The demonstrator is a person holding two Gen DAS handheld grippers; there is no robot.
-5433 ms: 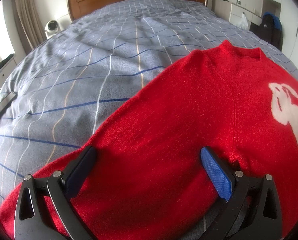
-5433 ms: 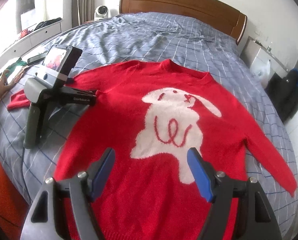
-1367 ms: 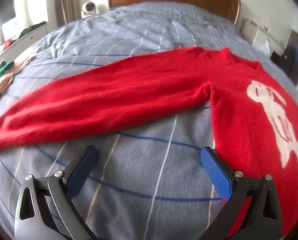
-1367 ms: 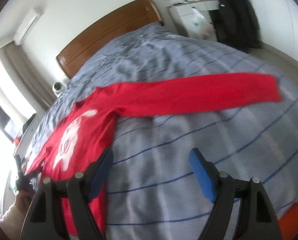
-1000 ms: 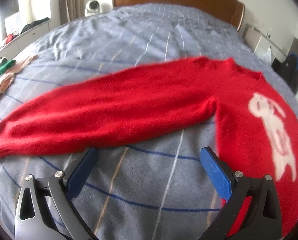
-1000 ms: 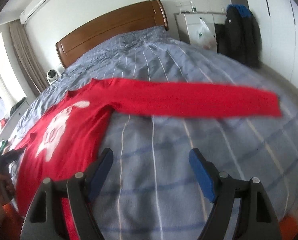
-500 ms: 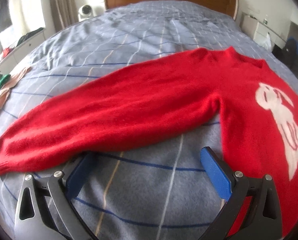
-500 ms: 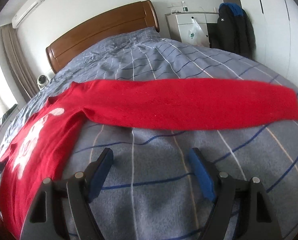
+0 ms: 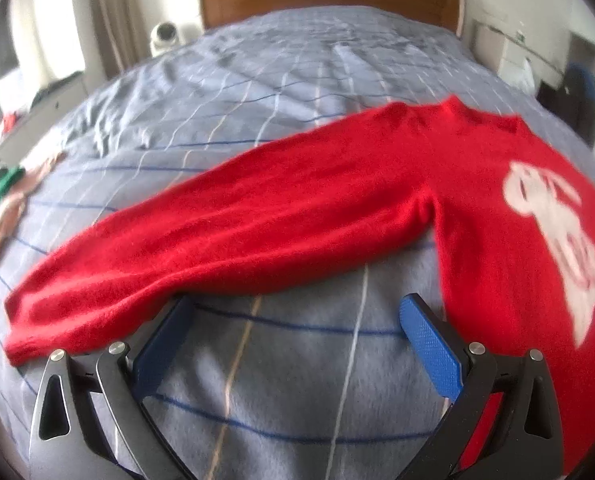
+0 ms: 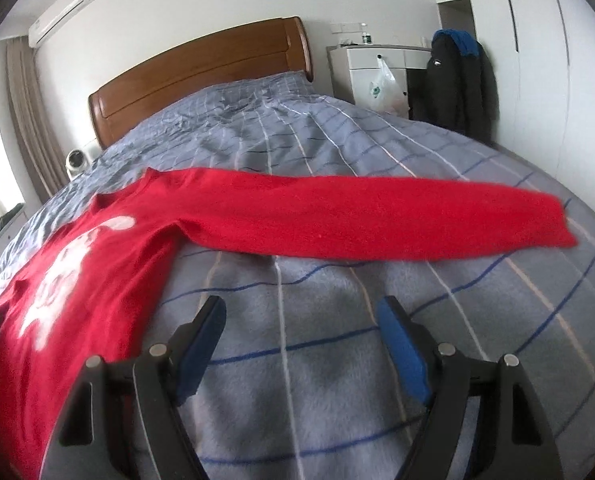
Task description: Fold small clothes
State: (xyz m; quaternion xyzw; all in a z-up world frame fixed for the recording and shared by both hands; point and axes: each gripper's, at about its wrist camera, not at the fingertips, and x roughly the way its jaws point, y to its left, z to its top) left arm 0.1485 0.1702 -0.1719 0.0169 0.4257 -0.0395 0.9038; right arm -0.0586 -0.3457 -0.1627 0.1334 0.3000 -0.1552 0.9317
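A red sweater point(image 9: 477, 216) with a white figure on its front lies flat on the bed. Its left sleeve point(image 9: 217, 236) stretches out to the left in the left wrist view, the cuff at the far left. My left gripper point(image 9: 297, 312) is open and empty, just in front of that sleeve's lower edge, its left finger tip under or at the edge. In the right wrist view the right sleeve point(image 10: 377, 216) stretches to the right, the sweater body point(image 10: 77, 276) at left. My right gripper point(image 10: 301, 316) is open and empty, a short way before that sleeve.
The bed has a grey-blue checked cover point(image 9: 297, 80) and a wooden headboard point(image 10: 201, 76). Green and tan clothes point(image 9: 1, 196) lie at the bed's left edge. A white dresser point(image 10: 377, 76) and a dark jacket point(image 10: 457, 84) stand to the right.
Both grippers have moved closer to the sleeves; the left gripper now reaches the left sleeve's lower edge. Both stay open.
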